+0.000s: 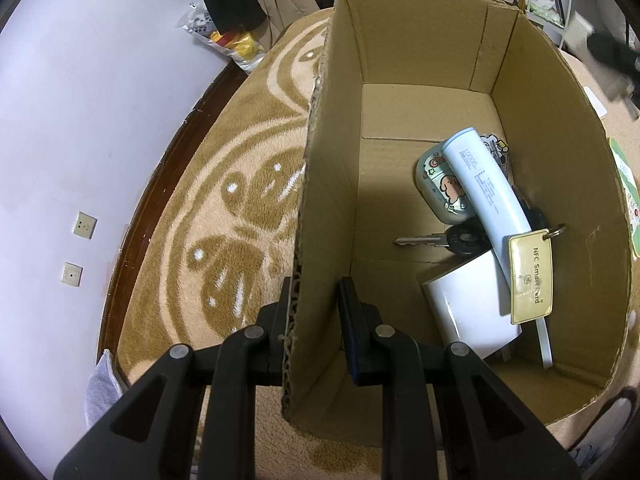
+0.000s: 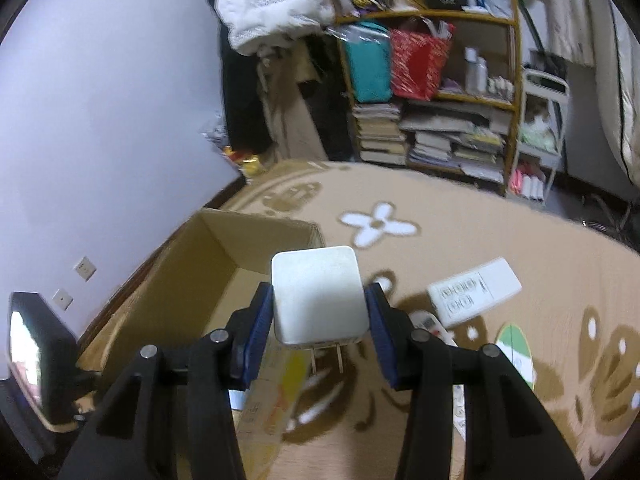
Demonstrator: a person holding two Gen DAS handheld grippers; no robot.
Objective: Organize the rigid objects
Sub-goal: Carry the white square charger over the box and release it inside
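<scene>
Right wrist view: my right gripper (image 2: 319,312) pinches a white charger block (image 2: 318,300) squarely between its blue pads (image 2: 256,328), prongs down, held clear above the rug (image 2: 500,232), just right of the cardboard box (image 2: 200,280). I judge the flat-sided hold suits a straight drop. My left gripper (image 1: 314,316) straddles the box's near wall (image 1: 320,200), partly closed, seemingly steadying it. Inside, power bank (image 1: 484,184), key (image 1: 420,240) and NFC card (image 1: 530,276) crowd the right; the left floor is open. A remote (image 2: 474,292) waits outside.

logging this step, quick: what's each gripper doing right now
Left gripper: straddling the cardboard box wall, not shut.
Right gripper: shut on the white charger.
</scene>
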